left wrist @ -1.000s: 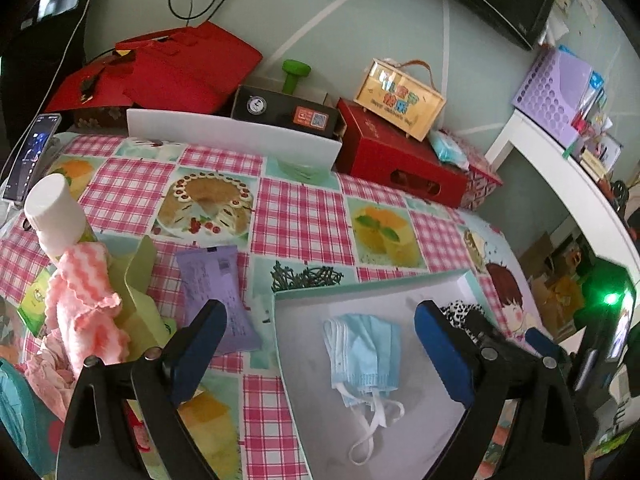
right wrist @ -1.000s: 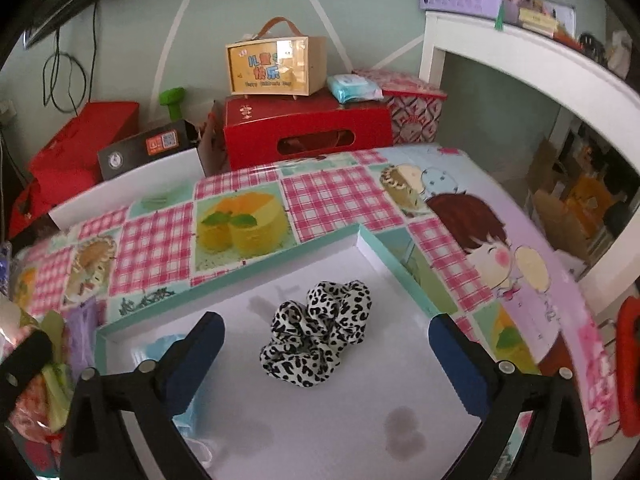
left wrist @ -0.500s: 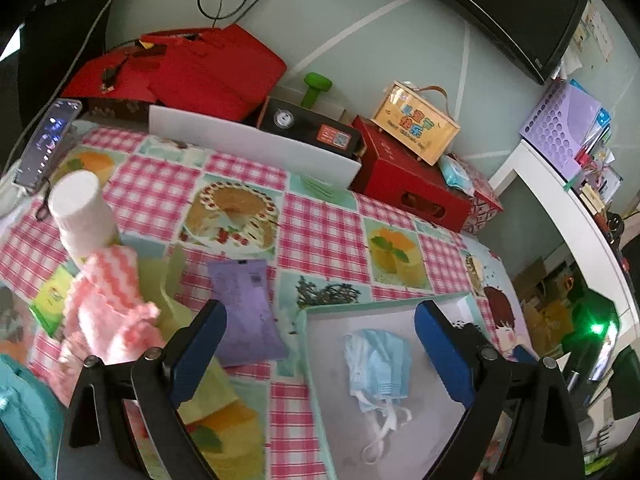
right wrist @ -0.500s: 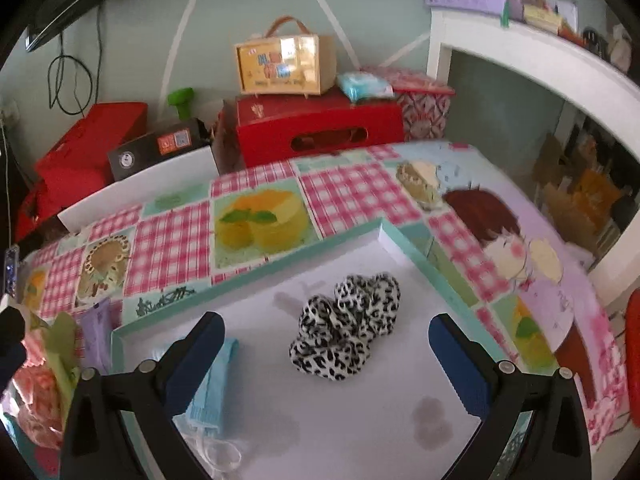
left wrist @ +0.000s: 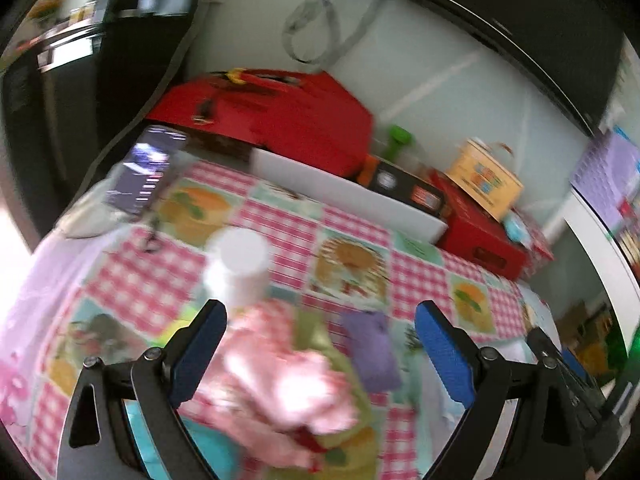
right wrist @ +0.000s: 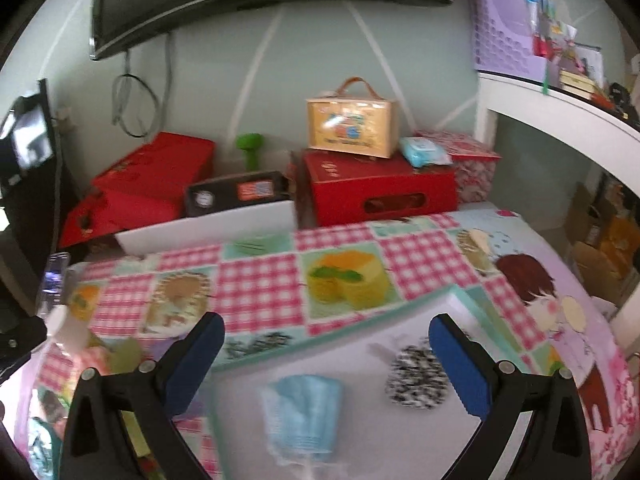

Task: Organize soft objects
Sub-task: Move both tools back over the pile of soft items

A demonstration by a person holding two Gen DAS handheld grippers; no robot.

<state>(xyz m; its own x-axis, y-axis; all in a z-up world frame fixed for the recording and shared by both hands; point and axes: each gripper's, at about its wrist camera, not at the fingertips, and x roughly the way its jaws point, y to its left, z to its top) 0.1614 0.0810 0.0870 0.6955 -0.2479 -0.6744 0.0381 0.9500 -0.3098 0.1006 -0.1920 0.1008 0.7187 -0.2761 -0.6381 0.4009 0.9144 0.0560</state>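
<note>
A pink wavy cloth (left wrist: 280, 380) lies bunched on the checked tablecloth, blurred, right below my open left gripper (left wrist: 320, 344); nothing is between its blue pads. In the right wrist view a white tray (right wrist: 400, 432) with a teal rim holds a blue face mask (right wrist: 304, 412) and a leopard-print scrunchie (right wrist: 418, 374). My right gripper (right wrist: 328, 356) hangs open above the tray, with the mask between and below its fingers. The pink cloth shows only faintly at the left edge of the right wrist view.
A white bottle (left wrist: 238, 268) stands just behind the pink cloth, with a purple packet (left wrist: 370, 350) and yellow-green wrappers (left wrist: 316, 340) beside it. A phone (left wrist: 146, 172) leans at the table's left. Red boxes (right wrist: 376, 192) and a long white box (right wrist: 208, 232) line the back.
My left gripper has swung left from the tray to over the pink cloth and bottle. The right gripper has pulled back and tilted up, so mask and scrunchie sit lower in view.
</note>
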